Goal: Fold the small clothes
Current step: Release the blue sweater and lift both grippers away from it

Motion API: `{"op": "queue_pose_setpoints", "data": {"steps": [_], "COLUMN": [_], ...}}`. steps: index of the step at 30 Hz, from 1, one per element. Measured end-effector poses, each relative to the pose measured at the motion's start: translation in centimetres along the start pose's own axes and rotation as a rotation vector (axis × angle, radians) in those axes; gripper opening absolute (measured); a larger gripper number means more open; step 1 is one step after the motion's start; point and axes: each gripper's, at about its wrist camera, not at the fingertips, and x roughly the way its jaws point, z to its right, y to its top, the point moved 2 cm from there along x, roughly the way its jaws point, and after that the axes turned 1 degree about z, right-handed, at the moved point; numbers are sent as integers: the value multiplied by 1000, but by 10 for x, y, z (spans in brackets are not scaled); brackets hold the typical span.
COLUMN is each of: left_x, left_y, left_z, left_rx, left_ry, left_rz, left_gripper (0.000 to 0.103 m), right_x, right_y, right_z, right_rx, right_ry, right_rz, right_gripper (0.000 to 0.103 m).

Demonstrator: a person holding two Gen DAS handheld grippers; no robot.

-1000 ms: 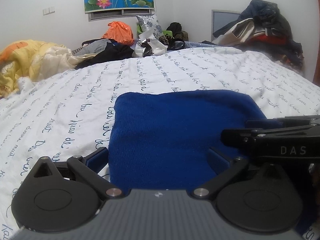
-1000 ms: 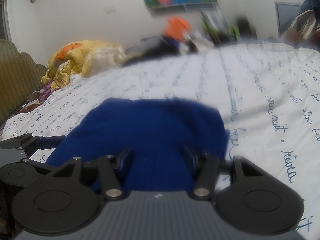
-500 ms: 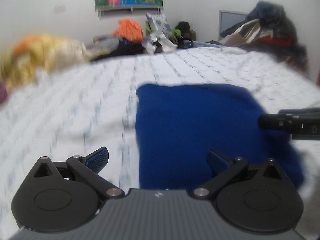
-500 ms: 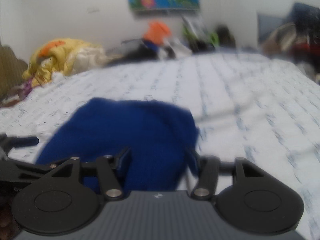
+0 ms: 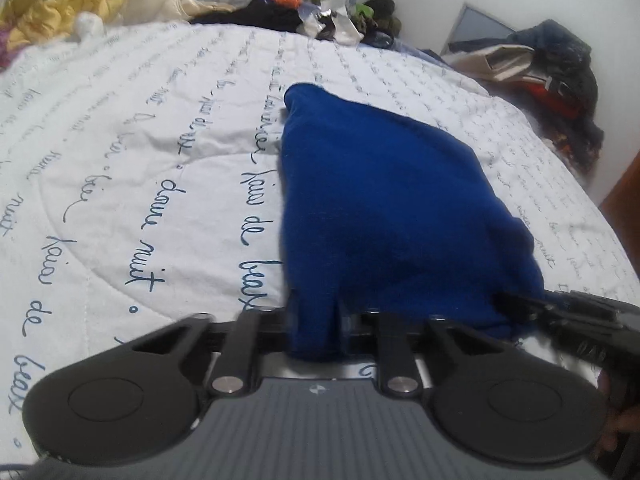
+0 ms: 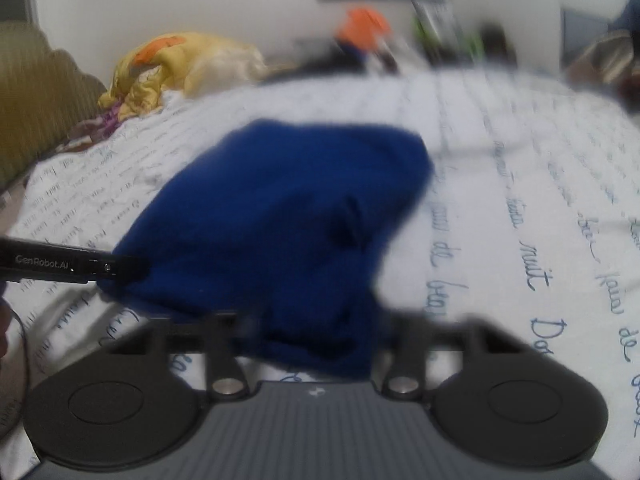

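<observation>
On the bed's script-printed quilt (image 5: 160, 184) we see the blue knit garment (image 5: 384, 200); our left gripper (image 5: 316, 320) pinches its near left corner, our right gripper (image 6: 320, 328) its near right edge.

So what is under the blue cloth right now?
The white bedsheet with blue writing shows all around the blue cloth. Whatever lies directly beneath is covered. Both grippers, left and right, pinch its near edge.

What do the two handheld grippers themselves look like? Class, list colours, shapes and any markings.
Both the left gripper and the right gripper are matte black, with two round discs, silver pivot screws and a ribbed grey centre plate. White "GenRobot.AI" lettering marks the left gripper's side, seen from the right wrist.
</observation>
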Motion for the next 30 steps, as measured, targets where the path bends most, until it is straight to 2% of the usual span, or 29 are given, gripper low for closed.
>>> {"op": "queue_pose_setpoints", "data": {"steps": [2, 5, 7, 8, 9, 10, 11, 12, 14, 16, 17, 19, 20, 21, 26, 28, 30], "left_x": [-2, -9, -19, -25, -30, -33, -33, -29, -12, 9, 19, 31, 31, 31, 31, 22, 5], "left_y": [-5, -9, -8, -6, -1, 4, 9, 13, 19, 17, 13, 2, -4, -9, -10, -12, -14], "left_z": [-2, 1, 2, 3, 5, 9, 15, 23, 41, 55, 59, 62, 63, 65, 60, 58, 51], "left_rx": [36, 92, 99, 98, 98, 102, 116, 137, 199, 251, 274, 314, 337, 352, 340, 324, 291], "left_ry": [-7, 19, 13, 4, -15, -39, -60, -60, -49, -25, -15, 11, 15, 18, 8, 20, 15], "left_rz": [20, 35, 44, 61, 89, 120, 148, 165, 168, 142, 122, 119, 138, 146, 143, 137, 147], "left_gripper": [22, 25, 27, 39, 48, 70, 84, 86, 81, 75, 75, 79, 82, 82, 84, 84, 84], "right_x": [-3, -7, -11, -14, -18, -23, -24, -19, 8, 49, 70, 110, 115, 120, 136, 122, 86], "right_y": [-3, -6, -2, 4, 13, 23, 36, 50, 76, 96, 101, 100, 97, 99, 117, 117, 107], "right_z": [10, 5, 3, 5, 9, 14, 20, 24, 28, 27, 26, 26, 25, 30, 38, 36, 33], "right_rx": [15, -67, -42, -30, -13, 13, 44, 67, 51, 9, -25, -106, -169, -177, -169, -141, -96], "right_ry": [25, -9, 10, 25, 32, 40, 50, 61, 54, 14, -5, -47, -40, -24, -42, -75, -131], "right_rz": [5, 3, -21, -25, 5, 65, 128, 170, 166, 97, 64, -59, -9, -3, -68, -74, 4], "right_gripper": [22, 22, 27, 29, 36, 54, 66, 87, 90, 89, 89, 87, 89, 92, 93, 94, 95]}}
